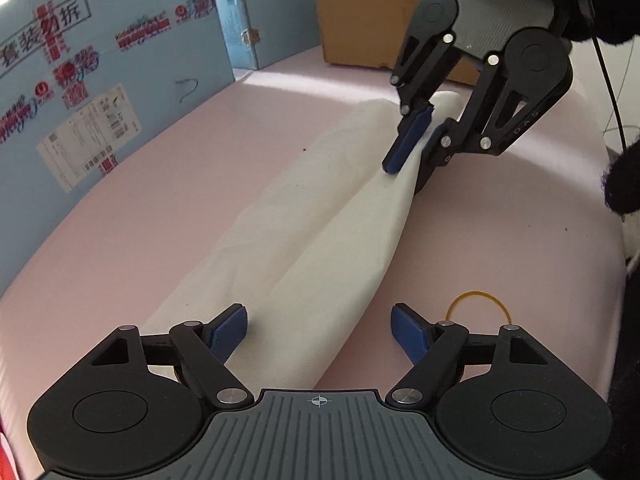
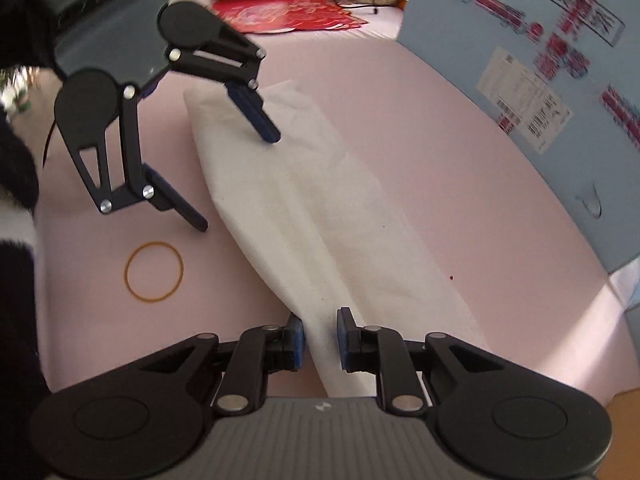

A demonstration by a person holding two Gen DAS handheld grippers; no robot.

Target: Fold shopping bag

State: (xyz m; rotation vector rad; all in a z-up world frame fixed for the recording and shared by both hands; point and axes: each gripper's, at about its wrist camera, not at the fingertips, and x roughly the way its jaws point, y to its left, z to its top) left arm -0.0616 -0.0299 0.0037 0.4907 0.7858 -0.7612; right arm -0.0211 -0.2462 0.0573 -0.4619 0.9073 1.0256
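A white shopping bag point(image 1: 320, 216) lies folded into a long narrow strip on the pink table point(image 1: 500, 240). My left gripper point(image 1: 320, 312) stands open over the bag's near end in the left wrist view; one finger is above the fabric, the other above bare table. In the right wrist view that left gripper point(image 2: 238, 182) straddles the bag's far edge without pressing it. My right gripper point(image 2: 320, 320) is shut on the other end of the bag point(image 2: 320, 216), the fabric bunched between its blue pads. The left wrist view shows the right gripper point(image 1: 406, 172) pinching that end, slightly raised.
A yellow rubber band point(image 1: 476, 292) point(image 2: 154, 243) lies on the table beside the bag. Blue printed cartons point(image 1: 100, 80) point(image 2: 520, 60) wall one side, and a brown cardboard box point(image 1: 360, 20) stands at the back. Red paper sheets point(image 2: 280, 16) lie beyond. A dark fuzzy sleeve point(image 2: 16, 168) holds the left gripper.
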